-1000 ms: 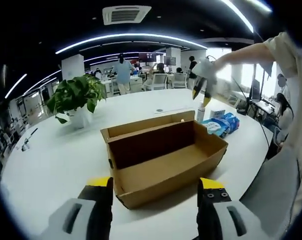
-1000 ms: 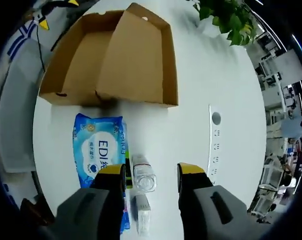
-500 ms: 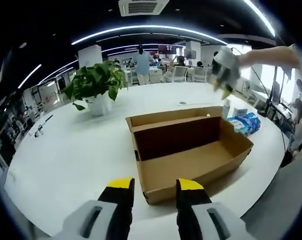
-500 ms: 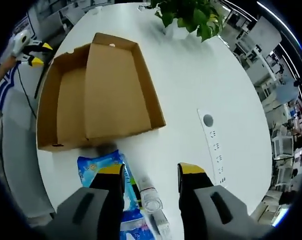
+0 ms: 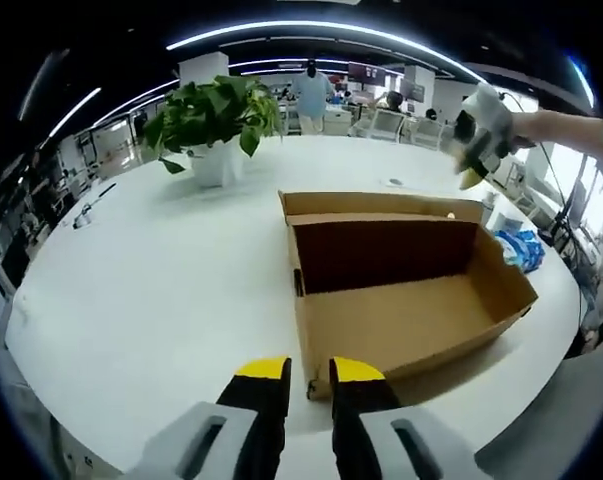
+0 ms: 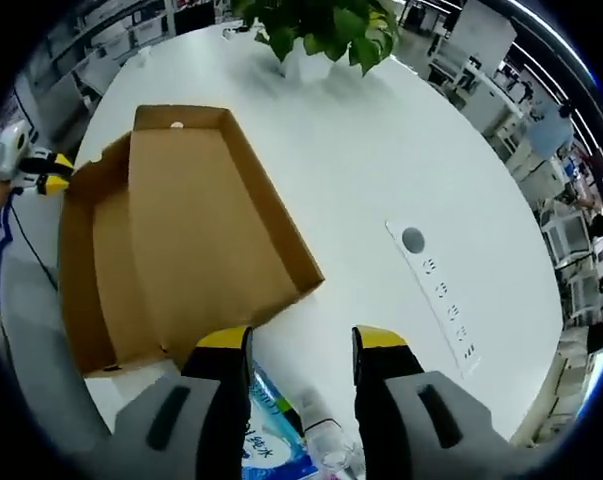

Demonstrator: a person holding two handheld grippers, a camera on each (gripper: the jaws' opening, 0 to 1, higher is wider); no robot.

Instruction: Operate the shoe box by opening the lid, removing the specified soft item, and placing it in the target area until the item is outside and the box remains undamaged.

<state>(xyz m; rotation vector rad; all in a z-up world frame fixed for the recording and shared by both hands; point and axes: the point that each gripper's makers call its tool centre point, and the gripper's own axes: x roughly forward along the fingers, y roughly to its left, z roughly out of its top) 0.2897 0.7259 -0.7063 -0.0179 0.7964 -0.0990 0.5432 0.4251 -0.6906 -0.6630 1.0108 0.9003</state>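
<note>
While the shoe box (image 5: 401, 290) is lying open and bare inside, with its lid flap (image 5: 381, 207) standing up along the far side toward 12 o'clock, the left gripper (image 5: 308, 372) is hanging low at 6 o'clock in the left gripper view with its jaws drawn narrow and holding nothing. A potted plant (image 5: 213, 120) is sitting well apart at 10 o'clock. At 2 o'clock the right gripper (image 5: 478, 140) is hovering above the box's far end, and the blue wet-wipes pack (image 5: 521, 247) is lying on the white table (image 5: 131, 300) just beyond the box at 3 o'clock.

In the right gripper view, the left gripper (image 6: 26, 170) is showing at 9 o'clock, the box (image 6: 181, 240) is spreading toward 10 o'clock, and the right gripper (image 6: 299, 345) is standing wide and empty at 6 o'clock, over the wipes pack (image 6: 276, 440) and a clear bottle (image 6: 326, 445).

Judging from this, the soft pack is already resting outside, so both tools should be kept off the cardboard walls.
</note>
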